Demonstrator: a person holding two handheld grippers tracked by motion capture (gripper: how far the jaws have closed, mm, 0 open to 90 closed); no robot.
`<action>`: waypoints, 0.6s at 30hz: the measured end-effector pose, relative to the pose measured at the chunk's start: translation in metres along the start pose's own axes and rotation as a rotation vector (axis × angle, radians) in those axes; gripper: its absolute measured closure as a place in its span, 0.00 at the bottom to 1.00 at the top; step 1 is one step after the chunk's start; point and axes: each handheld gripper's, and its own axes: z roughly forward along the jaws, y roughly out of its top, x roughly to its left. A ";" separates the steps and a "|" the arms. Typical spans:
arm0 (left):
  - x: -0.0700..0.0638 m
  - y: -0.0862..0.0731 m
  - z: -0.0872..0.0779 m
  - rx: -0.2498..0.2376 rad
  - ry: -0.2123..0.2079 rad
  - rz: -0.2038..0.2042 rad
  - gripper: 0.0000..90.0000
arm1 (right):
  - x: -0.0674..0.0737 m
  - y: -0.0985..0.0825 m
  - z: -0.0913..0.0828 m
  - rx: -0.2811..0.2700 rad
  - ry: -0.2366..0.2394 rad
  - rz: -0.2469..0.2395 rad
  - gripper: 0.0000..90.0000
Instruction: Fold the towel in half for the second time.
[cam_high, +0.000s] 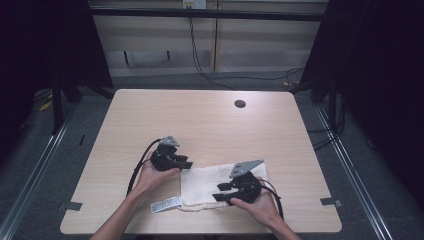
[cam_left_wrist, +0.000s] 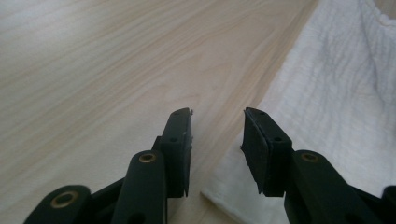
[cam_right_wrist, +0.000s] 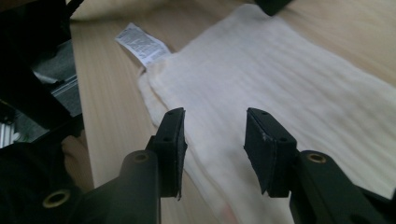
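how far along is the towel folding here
Looks done: the white towel lies flat in a narrow band near the table's front edge, care label sticking out. In hand: the left gripper and right gripper are both open at opposite ends, gripping nothing. Left: probably grasping it and folding again.

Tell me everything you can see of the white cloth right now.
The cloth is off-white, a soft, crinkled woven fabric as it looks, folded into a flat rectangle near the table's front edge. A printed white care label sticks out at its front left corner. The left gripper hangs open at its left edge, one jaw over bare wood, one over cloth. The right gripper is open above its near edge. Neither is seen gripping it.
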 end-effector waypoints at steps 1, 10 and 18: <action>0.000 0.001 -0.001 -0.008 0.000 0.003 0.69 | 0.004 0.004 0.007 0.011 0.015 -0.009 0.66; 0.011 -0.003 -0.010 -0.036 0.018 -0.036 0.67 | 0.028 0.032 0.059 0.060 0.129 -0.080 0.73; 0.014 -0.004 -0.015 -0.062 0.035 -0.041 0.64 | 0.035 0.035 0.078 0.043 0.116 -0.120 0.66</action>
